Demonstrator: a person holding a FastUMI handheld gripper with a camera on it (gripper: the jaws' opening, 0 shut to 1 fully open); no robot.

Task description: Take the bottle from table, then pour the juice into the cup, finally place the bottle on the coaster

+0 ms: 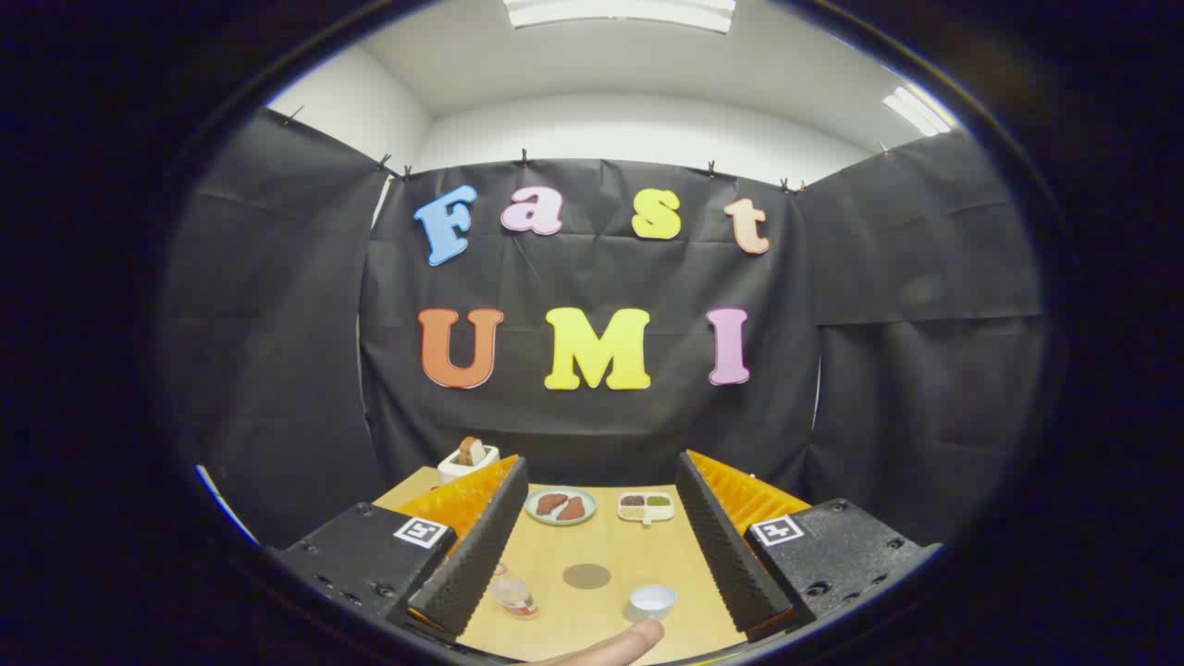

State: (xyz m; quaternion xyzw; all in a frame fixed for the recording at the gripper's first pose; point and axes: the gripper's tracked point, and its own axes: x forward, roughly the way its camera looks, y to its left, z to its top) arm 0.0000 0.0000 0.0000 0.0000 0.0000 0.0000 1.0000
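Observation:
My gripper is open above the wooden table, its fingers spread wide with nothing between them. Below, between the fingers, a small clear bottle with a pale cap and a red label stands close to the left finger. A white cup stands to its right, nearer the right finger. A round brown coaster lies flat on the table between and a little beyond them. A person's fingertip shows in front of the cup.
At the table's far side are a plate with reddish-brown food, a small divided dish of seasonings, and a white toaster holding bread at the far left. Black cloth walls close the booth on three sides.

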